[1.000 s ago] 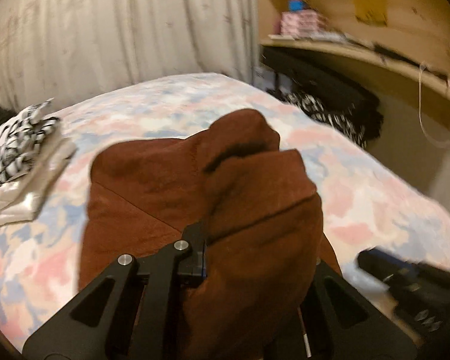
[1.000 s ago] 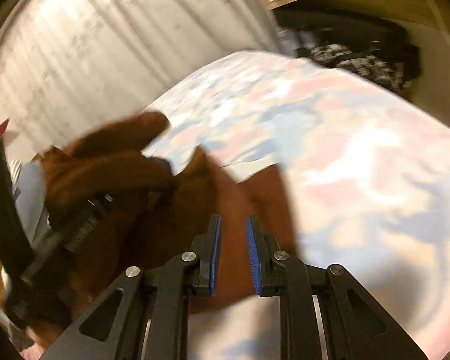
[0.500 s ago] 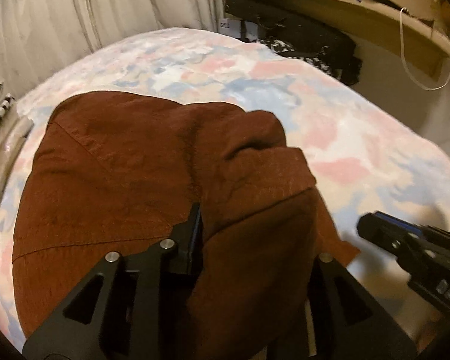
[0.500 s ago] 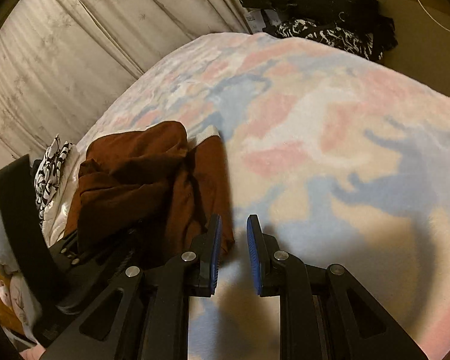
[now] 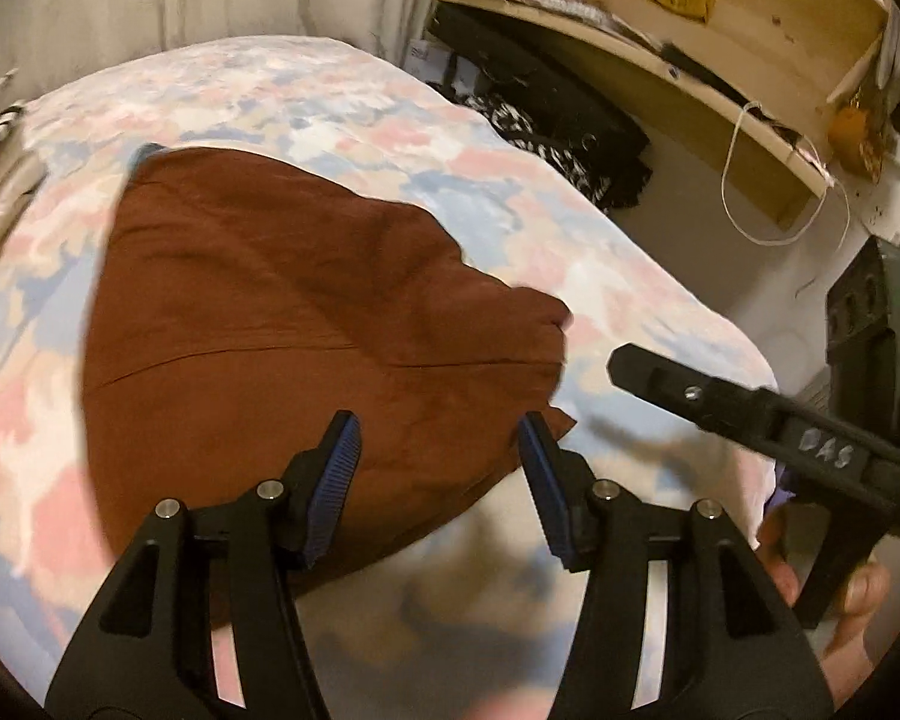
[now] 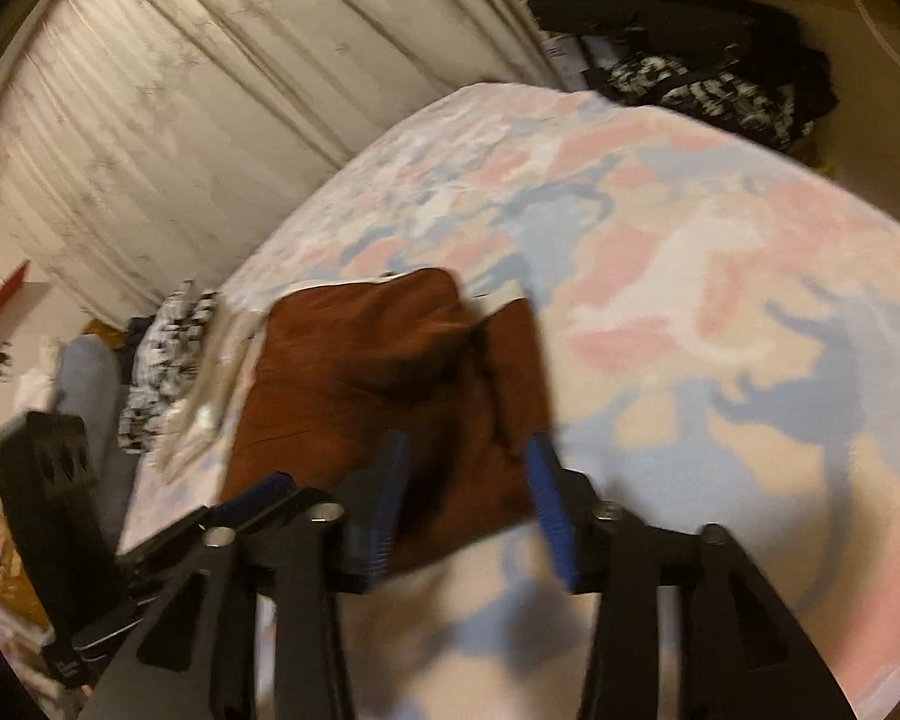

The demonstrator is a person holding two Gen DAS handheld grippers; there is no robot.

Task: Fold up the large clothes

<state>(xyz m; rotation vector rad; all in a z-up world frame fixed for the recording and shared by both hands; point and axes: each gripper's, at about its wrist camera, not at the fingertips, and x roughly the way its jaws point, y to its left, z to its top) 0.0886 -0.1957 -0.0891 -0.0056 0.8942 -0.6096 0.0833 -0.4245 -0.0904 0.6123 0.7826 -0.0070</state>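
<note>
The rust-brown garment (image 5: pixel 306 324) lies folded on the bed's pastel blanket (image 5: pixel 600 276), and my left gripper (image 5: pixel 432 462) and right gripper (image 6: pixel 465 480) have just been opening, nothing between their jaws.

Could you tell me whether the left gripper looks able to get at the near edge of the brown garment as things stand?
Probably yes: the left gripper, jaws just opened and empty, hangs right over the brown garment on the bedspread, with nothing between.
</note>
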